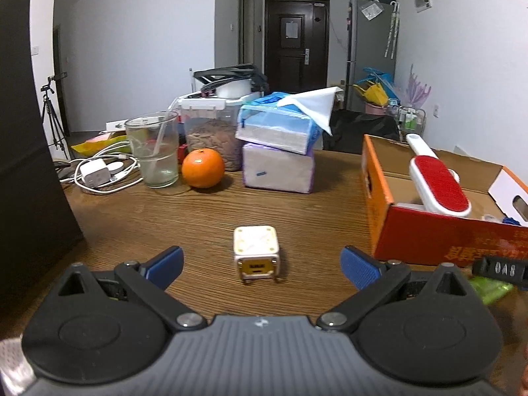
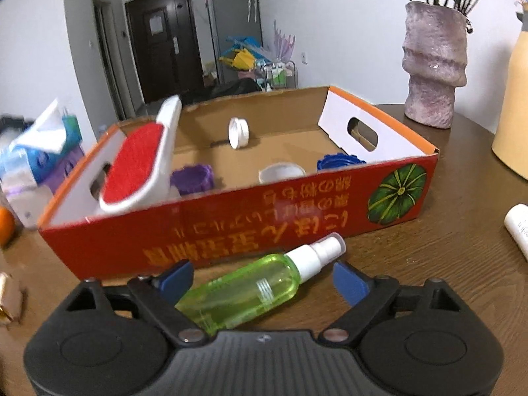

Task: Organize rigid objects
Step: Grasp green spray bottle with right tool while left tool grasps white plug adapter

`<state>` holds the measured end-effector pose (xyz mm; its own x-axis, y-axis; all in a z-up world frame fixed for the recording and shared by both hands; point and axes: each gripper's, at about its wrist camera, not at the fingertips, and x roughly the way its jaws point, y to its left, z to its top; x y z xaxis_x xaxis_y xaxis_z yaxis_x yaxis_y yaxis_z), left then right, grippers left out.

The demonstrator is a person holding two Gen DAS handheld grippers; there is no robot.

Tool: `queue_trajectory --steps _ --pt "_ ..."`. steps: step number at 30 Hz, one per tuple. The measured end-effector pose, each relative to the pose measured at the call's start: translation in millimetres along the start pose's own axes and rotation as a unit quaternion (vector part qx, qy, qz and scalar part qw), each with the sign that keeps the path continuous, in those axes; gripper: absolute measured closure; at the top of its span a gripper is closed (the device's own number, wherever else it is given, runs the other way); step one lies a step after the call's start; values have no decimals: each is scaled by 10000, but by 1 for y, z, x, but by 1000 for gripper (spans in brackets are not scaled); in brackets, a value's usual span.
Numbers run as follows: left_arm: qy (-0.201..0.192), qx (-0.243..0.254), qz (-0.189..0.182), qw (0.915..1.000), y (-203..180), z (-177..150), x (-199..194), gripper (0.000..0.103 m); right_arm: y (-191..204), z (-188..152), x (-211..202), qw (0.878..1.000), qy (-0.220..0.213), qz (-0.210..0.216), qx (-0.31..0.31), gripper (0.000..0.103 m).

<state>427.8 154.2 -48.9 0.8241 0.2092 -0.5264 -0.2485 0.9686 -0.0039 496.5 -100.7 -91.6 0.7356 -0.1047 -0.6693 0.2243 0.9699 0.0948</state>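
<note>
A small white cube with a yellow face sits on the wooden table between the open fingers of my left gripper, which is empty. A green spray bottle with a white cap lies tilted on the table between the open fingers of my right gripper, untouched by the right pad. Just beyond stands an orange cardboard box, also in the left wrist view. In it lie a red-and-white lint brush, a white lid, a purple piece, a white cup and a blue piece.
On the table's far left stand an orange, a glass cup, a white charger with cables, tissue packs and a food container. A purple vase, a yellow jug and a white bottle are at the right.
</note>
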Motion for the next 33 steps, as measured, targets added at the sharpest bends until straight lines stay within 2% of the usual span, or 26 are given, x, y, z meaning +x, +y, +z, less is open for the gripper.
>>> queue_trajectory --steps 5,11,17,18,21,30,31,32,33 --pt "20 -106 78 9999 14 3 6 0 -1 -7 0 9992 97 -117 -364 24" --pt "207 -288 110 9993 34 4 23 0 -22 -18 -17 9987 68 -97 -496 24" --pt "288 -182 66 9994 30 1 34 0 -47 -34 -36 9978 11 30 -663 29" --pt "299 -126 73 9994 28 1 37 0 -50 -36 -40 9977 -9 69 -680 34" --pt "350 -34 95 9993 22 2 47 0 -61 -38 -46 9977 -83 256 -628 73" --pt "501 -9 3 9987 18 9 74 0 -64 -40 -47 9979 -235 243 -546 73" --pt "547 -21 -19 9985 19 10 77 2 -65 -41 -47 9980 -251 240 -537 73" --pt "584 -26 -56 9983 19 10 80 13 -66 -41 -46 9980 -266 228 -520 73" --pt "640 -27 -86 9979 20 11 82 32 -67 -40 -46 9981 -281 212 -501 73"
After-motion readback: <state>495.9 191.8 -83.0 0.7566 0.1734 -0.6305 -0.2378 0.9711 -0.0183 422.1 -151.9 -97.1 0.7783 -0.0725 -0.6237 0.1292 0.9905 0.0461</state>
